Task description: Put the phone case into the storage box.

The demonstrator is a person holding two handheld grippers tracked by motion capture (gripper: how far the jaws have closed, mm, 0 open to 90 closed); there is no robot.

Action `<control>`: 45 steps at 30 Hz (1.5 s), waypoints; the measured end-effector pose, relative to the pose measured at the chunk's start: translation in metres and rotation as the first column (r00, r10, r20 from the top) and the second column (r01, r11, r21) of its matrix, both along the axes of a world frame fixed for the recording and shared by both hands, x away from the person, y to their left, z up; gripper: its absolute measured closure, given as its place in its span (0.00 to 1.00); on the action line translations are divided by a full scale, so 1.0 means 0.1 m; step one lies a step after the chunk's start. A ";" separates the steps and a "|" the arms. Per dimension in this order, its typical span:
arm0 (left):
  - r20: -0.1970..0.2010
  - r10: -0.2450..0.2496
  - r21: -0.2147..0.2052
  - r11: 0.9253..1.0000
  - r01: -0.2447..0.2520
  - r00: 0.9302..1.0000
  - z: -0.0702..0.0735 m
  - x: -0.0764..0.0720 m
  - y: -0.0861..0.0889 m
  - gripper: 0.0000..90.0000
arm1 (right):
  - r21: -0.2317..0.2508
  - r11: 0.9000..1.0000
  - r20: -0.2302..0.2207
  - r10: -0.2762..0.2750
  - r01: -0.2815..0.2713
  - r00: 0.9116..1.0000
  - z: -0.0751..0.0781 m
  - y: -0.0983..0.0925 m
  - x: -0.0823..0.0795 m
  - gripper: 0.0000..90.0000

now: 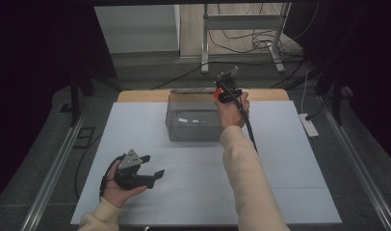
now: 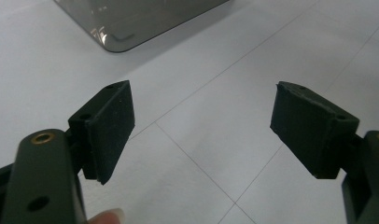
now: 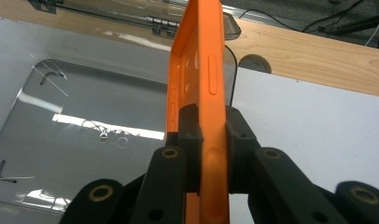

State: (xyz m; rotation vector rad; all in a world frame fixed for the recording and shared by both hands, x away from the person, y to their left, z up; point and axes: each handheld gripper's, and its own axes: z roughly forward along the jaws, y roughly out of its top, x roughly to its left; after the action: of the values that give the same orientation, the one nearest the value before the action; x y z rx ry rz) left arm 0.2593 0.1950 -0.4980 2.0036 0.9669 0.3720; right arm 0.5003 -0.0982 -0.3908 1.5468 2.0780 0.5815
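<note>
A: Where to find the orange case right now?

B: Up in the right gripper, pinched edge-on and standing upright above the clear box at the far middle of the table. Jaws clamped tight on one side wall of the case.

A: And the left gripper?

B: Resting low on the table, near the front left, well apart from the box. Jaws wide apart, nothing between the pads.

A: Best way to get the case in, judging from here?

B: Probably straight down. Centre over the open mouth first, away from the near wall and from the lid lying back at the hinge. Lower slowly, with the case upright or tipped a little toward flat, until close to the floor of the box. Loosen only then; no dropping from height.

A: Risks?

B: Thin, bendy-looking shell, gripped by one edge only: likely to swing or twist on a quick move. Could also catch a box wall and slide out of the pinch. So no jerks, and no squeeze harder than needed.

A: Any use for the left gripper?

B: Perhaps to steady the box by a wall if pushed; otherwise better left where parked.
</note>
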 end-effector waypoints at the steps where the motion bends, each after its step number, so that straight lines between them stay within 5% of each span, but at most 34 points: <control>1: 0.000 0.000 0.000 1.000 0.000 1.000 0.00 0.00 0.00 0.24 | 0.000 1.000 0.001 -0.002 0.002 1.000 0.00 0.00 0.00 0.89; 45: 0.001 0.002 0.001 1.000 -0.002 1.000 0.00 0.00 0.01 0.24 | 0.011 1.000 -0.036 0.003 -0.003 0.999 -0.25 0.03 0.02 0.89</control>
State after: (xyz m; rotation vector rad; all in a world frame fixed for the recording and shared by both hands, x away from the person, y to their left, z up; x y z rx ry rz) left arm 0.2593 0.1959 -0.4981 2.0034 0.9684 0.3748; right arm 0.5026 -0.0956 -0.4155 1.5721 2.1076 0.5709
